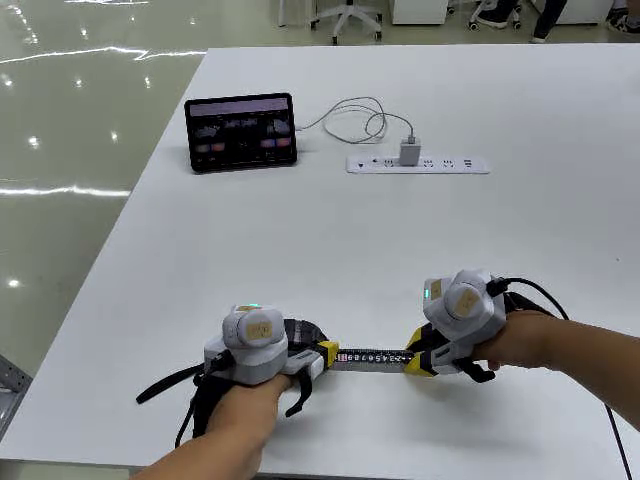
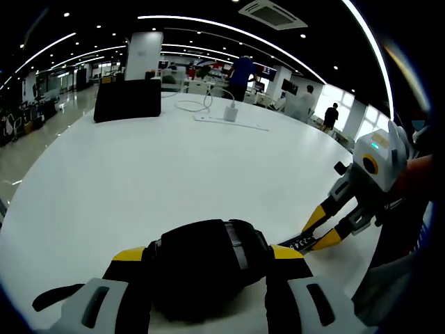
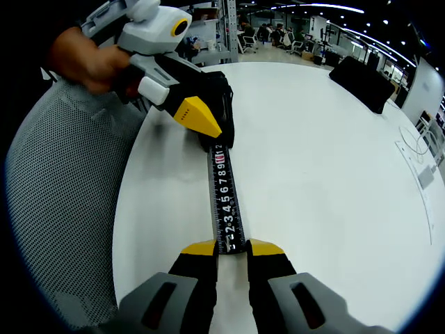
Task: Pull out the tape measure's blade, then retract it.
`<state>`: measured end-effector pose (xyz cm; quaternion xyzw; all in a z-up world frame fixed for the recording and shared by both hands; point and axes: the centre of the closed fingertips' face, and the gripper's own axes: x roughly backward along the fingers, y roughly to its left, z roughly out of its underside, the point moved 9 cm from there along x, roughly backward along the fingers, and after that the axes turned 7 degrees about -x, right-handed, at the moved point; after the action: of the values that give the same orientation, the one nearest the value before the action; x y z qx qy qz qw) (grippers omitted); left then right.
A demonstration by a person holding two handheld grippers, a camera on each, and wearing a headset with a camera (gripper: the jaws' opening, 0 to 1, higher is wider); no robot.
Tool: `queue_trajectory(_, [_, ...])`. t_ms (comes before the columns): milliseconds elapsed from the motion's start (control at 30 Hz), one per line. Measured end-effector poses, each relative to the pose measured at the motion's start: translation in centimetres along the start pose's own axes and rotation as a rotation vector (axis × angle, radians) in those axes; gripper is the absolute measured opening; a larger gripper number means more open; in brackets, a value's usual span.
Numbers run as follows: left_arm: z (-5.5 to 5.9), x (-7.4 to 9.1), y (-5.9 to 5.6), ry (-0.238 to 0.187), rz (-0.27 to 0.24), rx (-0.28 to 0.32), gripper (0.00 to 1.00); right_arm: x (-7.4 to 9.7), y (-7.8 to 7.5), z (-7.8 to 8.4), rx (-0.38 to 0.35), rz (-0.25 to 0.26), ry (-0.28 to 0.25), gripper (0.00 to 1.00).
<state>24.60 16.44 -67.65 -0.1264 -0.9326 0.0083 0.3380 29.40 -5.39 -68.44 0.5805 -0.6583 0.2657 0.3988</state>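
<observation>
The black tape measure case [image 2: 205, 268] sits between the yellow-tipped fingers of my left gripper [image 2: 206, 254], which is shut on it; in the head view the case [image 1: 305, 335] lies at the table's near edge. A short length of black blade [image 3: 224, 198] with white numbers runs from the case [image 3: 217, 104] to my right gripper [image 3: 231, 247], shut on the blade's end. In the head view the blade [image 1: 370, 356] spans the gap between my left gripper [image 1: 325, 355] and my right gripper [image 1: 412, 358].
A dark tablet [image 1: 241, 131] stands at the back left of the white table [image 1: 330, 240]. A white power strip [image 1: 418, 164] with a charger and coiled cable lies behind. A grey mesh chair back [image 3: 62, 202] is beside the table.
</observation>
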Motion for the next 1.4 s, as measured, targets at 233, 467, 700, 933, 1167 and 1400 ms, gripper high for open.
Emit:
queue_trajectory(233, [0.0, 0.1, 0.0, 0.001, 0.002, -0.004, 0.62, -0.4, 0.2, -0.6, 0.001, -0.004, -0.005, 0.11])
queue_trajectory(467, [0.0, 0.1, 0.0, 0.001, 0.003, 0.007, 0.63, -0.7, 0.3, -1.1, -0.002, -0.006, -0.005, 0.11])
queue_trajectory(700, [0.0, 0.2, 0.0, 0.001, 0.008, 0.002, 0.62, -0.9, 0.5, -1.4, -0.008, -0.006, -0.017, 0.11])
queue_trajectory(933, [0.0, 0.2, 0.1, 0.002, 0.012, 0.004, 0.62, -1.4, 0.6, -1.9, -0.001, -0.002, -0.015, 0.11])
queue_trajectory(1167, [0.0, 0.1, 0.1, 0.000, 0.015, 0.006, 0.62, -1.9, 0.6, -2.4, 0.000, -0.002, -0.017, 0.11])
queue_trajectory(1400, [0.0, 0.2, 0.3, -0.002, 0.025, 0.009, 0.62, -2.0, 0.5, -2.6, -0.019, -0.005, -0.017, 0.11])
